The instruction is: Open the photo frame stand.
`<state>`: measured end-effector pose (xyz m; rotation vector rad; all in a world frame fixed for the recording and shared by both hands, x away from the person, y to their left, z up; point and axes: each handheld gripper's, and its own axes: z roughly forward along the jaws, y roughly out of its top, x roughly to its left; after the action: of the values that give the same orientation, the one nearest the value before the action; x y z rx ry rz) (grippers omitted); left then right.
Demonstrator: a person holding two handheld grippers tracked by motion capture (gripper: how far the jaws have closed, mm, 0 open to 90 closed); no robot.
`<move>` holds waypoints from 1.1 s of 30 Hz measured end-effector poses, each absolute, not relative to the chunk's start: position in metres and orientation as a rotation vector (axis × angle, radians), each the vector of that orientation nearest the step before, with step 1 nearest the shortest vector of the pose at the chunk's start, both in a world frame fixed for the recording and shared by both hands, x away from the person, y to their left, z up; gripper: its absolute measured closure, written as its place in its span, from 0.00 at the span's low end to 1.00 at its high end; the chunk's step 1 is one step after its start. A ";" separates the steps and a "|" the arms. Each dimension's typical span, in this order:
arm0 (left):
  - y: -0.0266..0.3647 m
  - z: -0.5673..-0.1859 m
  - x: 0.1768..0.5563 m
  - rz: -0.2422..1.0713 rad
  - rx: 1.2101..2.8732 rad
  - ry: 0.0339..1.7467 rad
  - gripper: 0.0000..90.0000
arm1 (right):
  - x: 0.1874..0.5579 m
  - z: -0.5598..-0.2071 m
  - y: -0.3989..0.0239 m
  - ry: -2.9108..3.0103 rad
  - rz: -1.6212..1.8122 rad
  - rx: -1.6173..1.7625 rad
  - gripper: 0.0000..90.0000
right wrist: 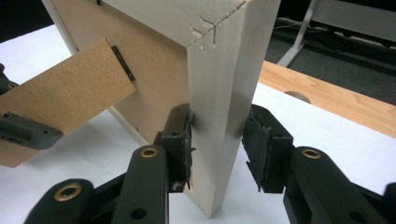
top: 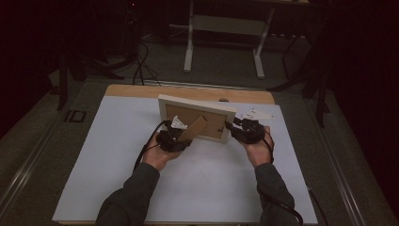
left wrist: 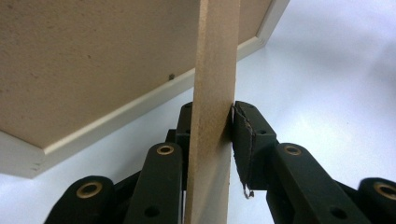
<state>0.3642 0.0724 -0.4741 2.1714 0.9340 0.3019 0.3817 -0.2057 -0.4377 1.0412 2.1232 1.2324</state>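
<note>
A rectangular picture frame of pale, smooth-painted wood (top: pixel 196 104) stands upright near the middle of the white table sheet (top: pixel 117 155), its matte brown fibreboard back facing the person. The left gripper (top: pixel 181 136) is clenched on the flat, grainy fibreboard stand leg (left wrist: pixel 212 116) that angles out from that back. The right gripper (top: pixel 234 127) straddles the frame's right side rail (right wrist: pixel 224 116), its left pad touching the wood while a small gap shows at its right pad.
</note>
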 end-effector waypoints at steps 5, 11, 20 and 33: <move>0.070 -0.475 0.362 0.321 2.160 0.941 0.83 | 0.379 -0.438 -0.204 2.120 1.230 1.027 0.69; 0.064 -0.477 0.360 0.348 2.158 0.939 0.84 | 0.374 -0.438 -0.201 2.131 1.209 0.973 0.69; 0.065 -0.479 0.357 0.346 2.154 0.935 0.84 | 0.369 -0.440 -0.201 2.120 1.220 0.957 0.69; 0.067 -0.484 0.351 0.335 2.143 0.935 0.85 | 0.356 -0.443 -0.198 2.120 1.198 0.902 0.69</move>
<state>0.3506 0.0666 -0.4841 2.1434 0.9348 0.3351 0.3563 -0.1983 -0.4427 0.9022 2.1196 1.1984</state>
